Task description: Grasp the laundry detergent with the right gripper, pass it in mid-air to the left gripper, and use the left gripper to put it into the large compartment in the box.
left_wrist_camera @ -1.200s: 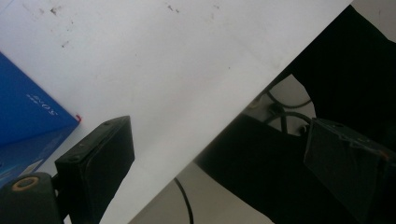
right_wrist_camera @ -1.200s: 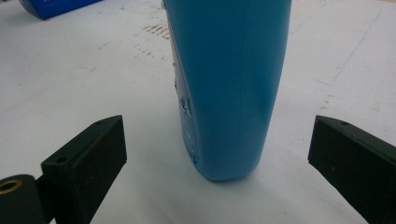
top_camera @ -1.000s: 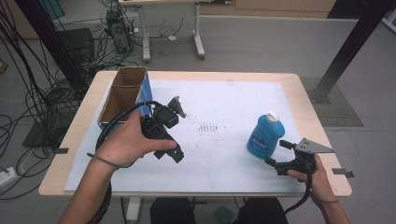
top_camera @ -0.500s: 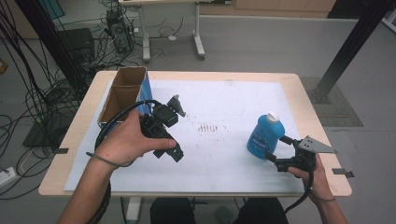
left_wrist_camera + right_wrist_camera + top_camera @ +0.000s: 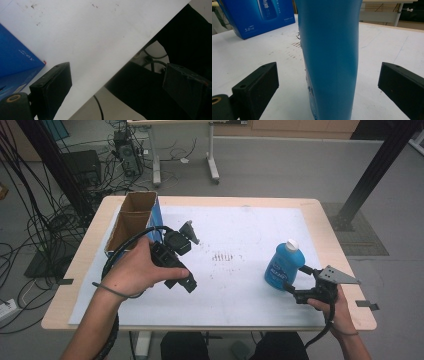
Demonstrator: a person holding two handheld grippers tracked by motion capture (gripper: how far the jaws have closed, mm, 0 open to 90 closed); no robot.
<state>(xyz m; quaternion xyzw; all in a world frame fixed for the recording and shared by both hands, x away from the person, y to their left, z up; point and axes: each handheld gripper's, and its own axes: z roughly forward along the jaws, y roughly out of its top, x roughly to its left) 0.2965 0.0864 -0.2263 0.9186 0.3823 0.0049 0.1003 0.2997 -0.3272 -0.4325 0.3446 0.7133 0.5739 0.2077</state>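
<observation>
Right gripper view: the upright blue bottle (image 5: 329,57), standing at the table's right, is framed untouched between the spread right gripper (image 5: 332,85), and could be toppled if one jaw is bumped in first.

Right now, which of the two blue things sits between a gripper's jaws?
The blue bottle, white-capped, stands between the right gripper's open jaws. The blue box stands far off, by the left hand.
</observation>
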